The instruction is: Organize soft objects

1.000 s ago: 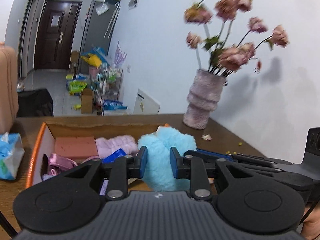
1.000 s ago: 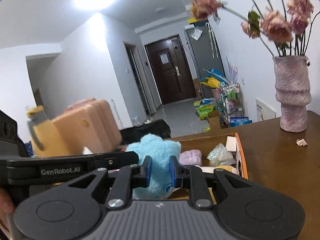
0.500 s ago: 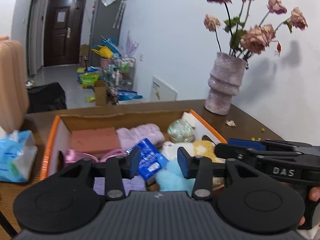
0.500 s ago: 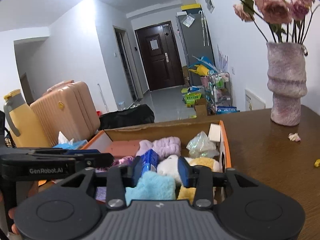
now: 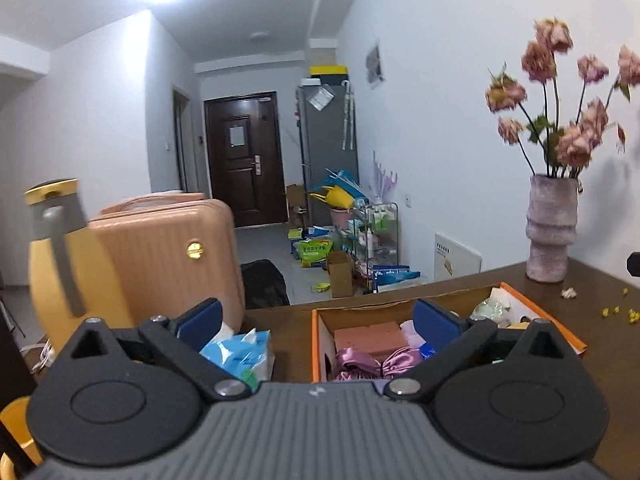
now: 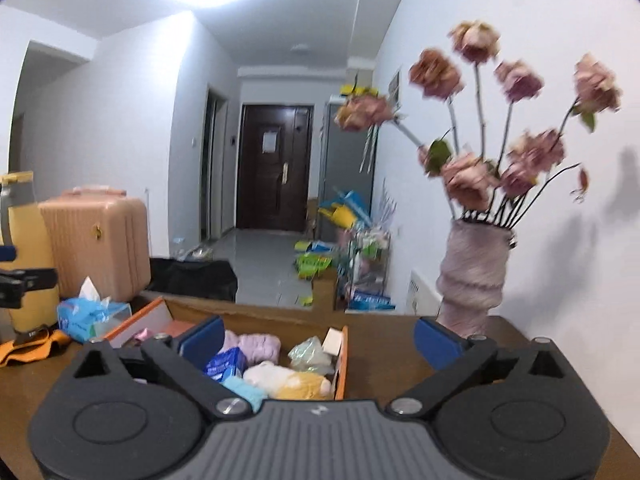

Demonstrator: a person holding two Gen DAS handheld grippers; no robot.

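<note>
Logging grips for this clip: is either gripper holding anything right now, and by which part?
Nothing is held. The left gripper and right gripper have just opened wide, with nothing between their jaws.

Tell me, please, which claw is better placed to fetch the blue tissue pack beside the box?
Left, probably. Both claws have just been opening and grip nothing. The tissue pack sits just ahead of the left claw, while from the right claw it lies far left, beyond the box.

blue plush (image 6: 243, 391) released into box (image 6: 341, 360), hand-held grippers opened

Cardboard box (image 5: 400, 307), satin ribbon (image 5: 372, 362)
</note>
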